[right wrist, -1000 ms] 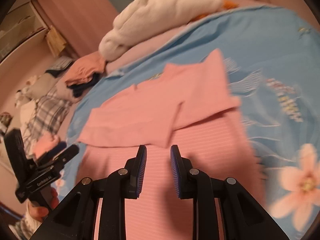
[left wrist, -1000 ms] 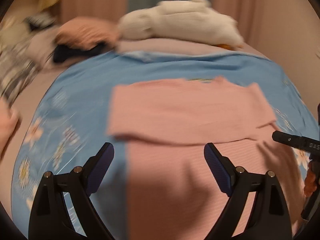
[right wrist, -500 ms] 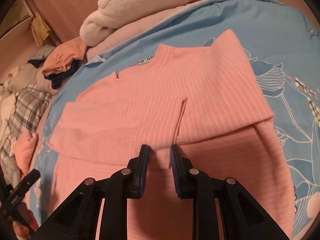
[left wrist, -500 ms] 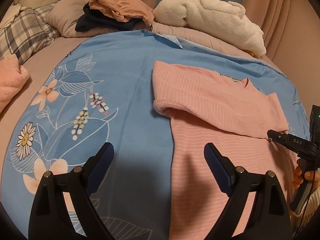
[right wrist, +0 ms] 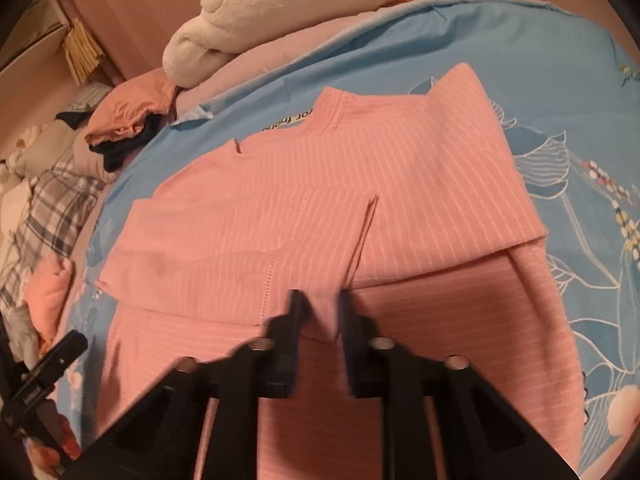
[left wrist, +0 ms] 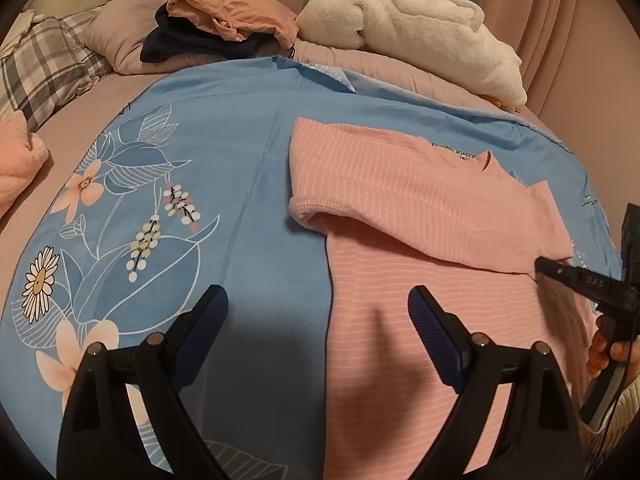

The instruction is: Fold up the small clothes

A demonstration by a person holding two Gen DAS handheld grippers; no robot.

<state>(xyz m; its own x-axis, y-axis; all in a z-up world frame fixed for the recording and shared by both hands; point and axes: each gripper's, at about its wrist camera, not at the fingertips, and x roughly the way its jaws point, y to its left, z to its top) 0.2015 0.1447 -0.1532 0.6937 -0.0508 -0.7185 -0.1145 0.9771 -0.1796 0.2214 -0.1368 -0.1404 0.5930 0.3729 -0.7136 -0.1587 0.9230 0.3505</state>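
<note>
A pink striped shirt [left wrist: 404,200] lies flat on the blue floral sheet [left wrist: 224,168], collar away from me, with both sleeves folded in across the chest. In the right wrist view the shirt [right wrist: 420,168] fills the middle. My right gripper [right wrist: 322,304] is low on the near corner of the folded left sleeve [right wrist: 248,248]. Its jaws are closing with that corner between them, and the fingers are blurred. My left gripper [left wrist: 316,296] hangs open above the shirt's left edge, holding nothing; one finger is over the sheet, the other over the shirt's body.
A white plush toy [left wrist: 416,32] and a pile of folded clothes [left wrist: 224,20] lie at the bed's far end. Plaid bedding [left wrist: 44,60] and a pink garment [left wrist: 16,164] are at the left. A hand holds each gripper's handle.
The right gripper has come down close to the folded sleeve's corner and its jaws have narrowed. The left gripper shifted left to the shirt's edge and stayed wide open.
</note>
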